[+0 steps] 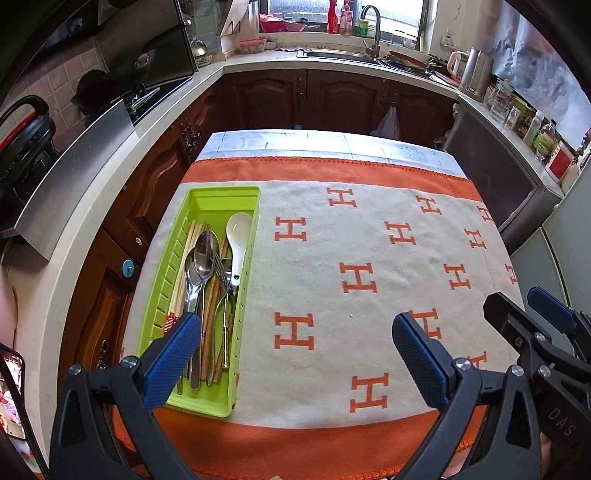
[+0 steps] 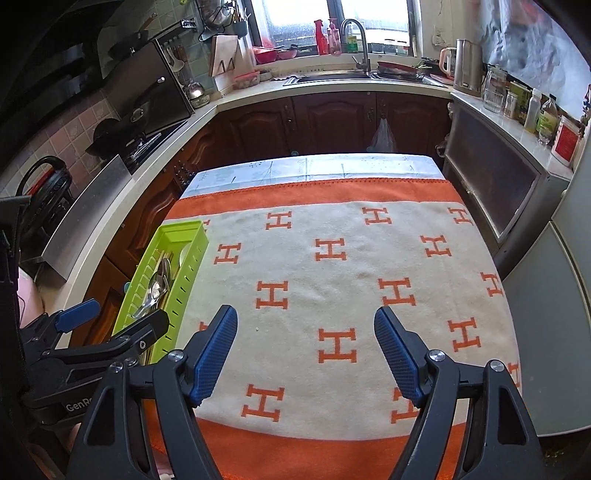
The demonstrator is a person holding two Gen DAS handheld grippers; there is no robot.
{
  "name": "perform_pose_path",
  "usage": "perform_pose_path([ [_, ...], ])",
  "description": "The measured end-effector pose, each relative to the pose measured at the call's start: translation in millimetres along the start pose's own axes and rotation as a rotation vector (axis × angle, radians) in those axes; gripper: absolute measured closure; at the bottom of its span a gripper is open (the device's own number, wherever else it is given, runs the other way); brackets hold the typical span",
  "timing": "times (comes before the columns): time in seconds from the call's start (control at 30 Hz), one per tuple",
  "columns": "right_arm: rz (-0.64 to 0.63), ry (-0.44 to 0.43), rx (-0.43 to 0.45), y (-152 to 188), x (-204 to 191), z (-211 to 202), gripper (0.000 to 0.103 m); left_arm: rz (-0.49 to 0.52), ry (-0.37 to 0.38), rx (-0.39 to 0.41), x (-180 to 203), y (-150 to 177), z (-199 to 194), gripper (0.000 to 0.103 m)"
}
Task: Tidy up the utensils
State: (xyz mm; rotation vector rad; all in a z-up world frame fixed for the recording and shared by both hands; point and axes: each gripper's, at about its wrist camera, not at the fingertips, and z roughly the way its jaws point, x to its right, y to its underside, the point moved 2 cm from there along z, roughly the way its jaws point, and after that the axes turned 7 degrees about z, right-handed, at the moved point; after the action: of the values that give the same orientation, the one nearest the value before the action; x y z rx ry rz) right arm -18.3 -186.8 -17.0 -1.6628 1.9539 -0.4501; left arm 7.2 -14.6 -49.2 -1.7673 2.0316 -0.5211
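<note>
With the left gripper [image 1: 295, 358] and right gripper [image 2: 306, 354] both wide and empty, the utensils [image 1: 210, 280] lie heaped in the green tray [image 1: 221, 194] at the towel's [image 1: 332, 295] left edge (spoons over chopsticks), so a careless nudge could tip it off.

Daylight pours through the window [image 1: 347, 14] far ahead of each tool, blowing out its panes; frames stay sharp, edges bowed by fisheye, corners black.

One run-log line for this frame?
left gripper: open, empty | right gripper: open, empty | utensils: in green tray | towel: no loose utensils
</note>
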Motion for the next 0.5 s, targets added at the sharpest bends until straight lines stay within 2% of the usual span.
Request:
perform_pose_path([
  [0.5,-0.002,0.009,0.005,2.8,0.4,0.9,0.025,-0.005,-0.005,0.011,0.8,3.9,-1.3,0.001],
])
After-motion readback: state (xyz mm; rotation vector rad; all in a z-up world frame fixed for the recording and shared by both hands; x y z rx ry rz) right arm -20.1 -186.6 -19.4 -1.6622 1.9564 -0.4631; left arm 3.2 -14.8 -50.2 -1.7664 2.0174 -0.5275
